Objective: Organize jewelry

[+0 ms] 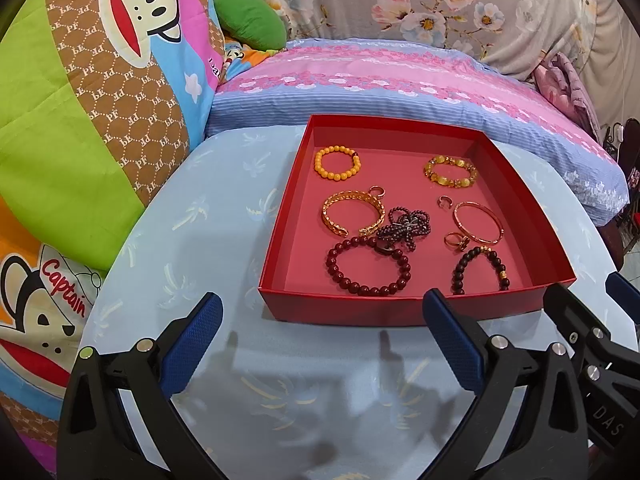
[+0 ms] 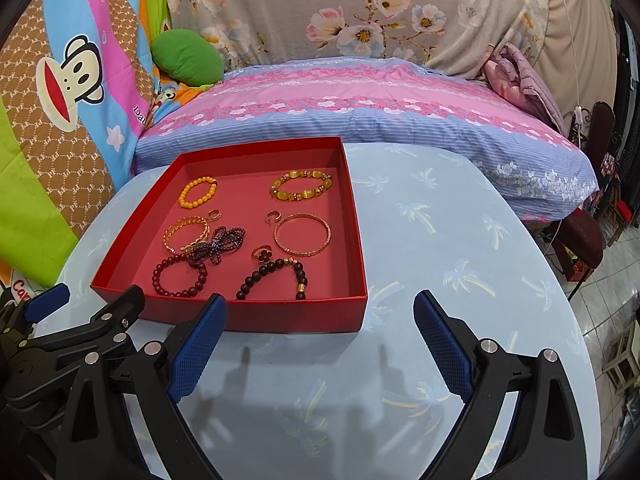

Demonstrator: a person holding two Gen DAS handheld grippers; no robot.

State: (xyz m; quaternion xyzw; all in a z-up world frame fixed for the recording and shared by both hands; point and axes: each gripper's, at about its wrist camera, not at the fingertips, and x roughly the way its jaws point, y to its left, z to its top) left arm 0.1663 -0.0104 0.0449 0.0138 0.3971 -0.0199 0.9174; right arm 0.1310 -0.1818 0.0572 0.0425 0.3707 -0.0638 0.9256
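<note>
A red box (image 1: 344, 312) (image 2: 256, 320) sits on the light blue table and holds several pieces of jewelry: an orange bead bracelet (image 1: 338, 162), a yellow stone bracelet (image 1: 451, 171), a gold cuff (image 1: 352, 213), a thin gold bangle (image 1: 479, 223), dark red bead bracelets (image 1: 368, 266) (image 2: 272, 276), a tangled purple bead string (image 1: 406, 222) and small rings (image 1: 456, 241). My left gripper (image 1: 322, 344) is open and empty, just before the box's near wall. My right gripper (image 2: 320, 344) is open and empty, at the box's near right corner.
The light blue table (image 2: 440, 240) with a palm print has bare surface right of the box. A pink and blue pillow (image 1: 400, 80) lies behind the table. A cartoon monkey quilt (image 1: 100, 100) rises at the left. A dark stool (image 2: 580, 240) stands off the right edge.
</note>
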